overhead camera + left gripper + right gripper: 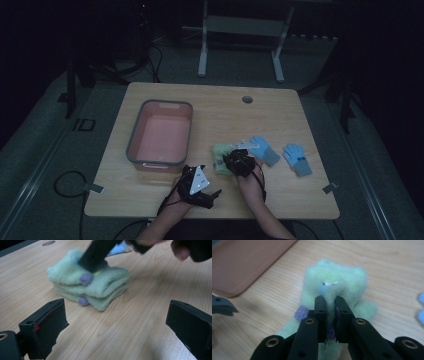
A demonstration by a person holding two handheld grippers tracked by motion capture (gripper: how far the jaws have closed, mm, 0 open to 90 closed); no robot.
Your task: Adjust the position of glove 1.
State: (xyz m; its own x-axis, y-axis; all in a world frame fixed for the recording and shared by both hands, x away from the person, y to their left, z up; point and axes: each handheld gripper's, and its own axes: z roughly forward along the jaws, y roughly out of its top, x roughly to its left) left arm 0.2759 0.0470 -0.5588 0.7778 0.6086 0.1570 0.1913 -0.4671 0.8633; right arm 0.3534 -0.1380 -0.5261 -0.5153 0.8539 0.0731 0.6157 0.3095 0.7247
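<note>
1. In the high view the right gripper [239,161] sits over a pale green fuzzy glove [220,157] on the wooden table [220,112], just right of the pink bin [161,134]. From this height the grip itself cannot be made out.
2. The right gripper view settles it: the right gripper [329,301] has its jaws drawn narrow, pinching a fold of the green glove [337,280] between the pads. A purple pom-pom [301,312] lies beside the left jaw.
3. The left gripper view gives the side profile: the green glove [90,287] is a stacked, folded pile lying on the table, with a black jaw of the right gripper pressing into its top.
4. The left gripper [212,195] rests near the table's front edge, in front of the bin; its own view shows its jaws spread wide, nothing between them but bare wood.
5. The high view also shows two blue gloves [264,150] [297,158] lying flat to the right of the green one; their edges appear blurred in the right gripper view.
</note>
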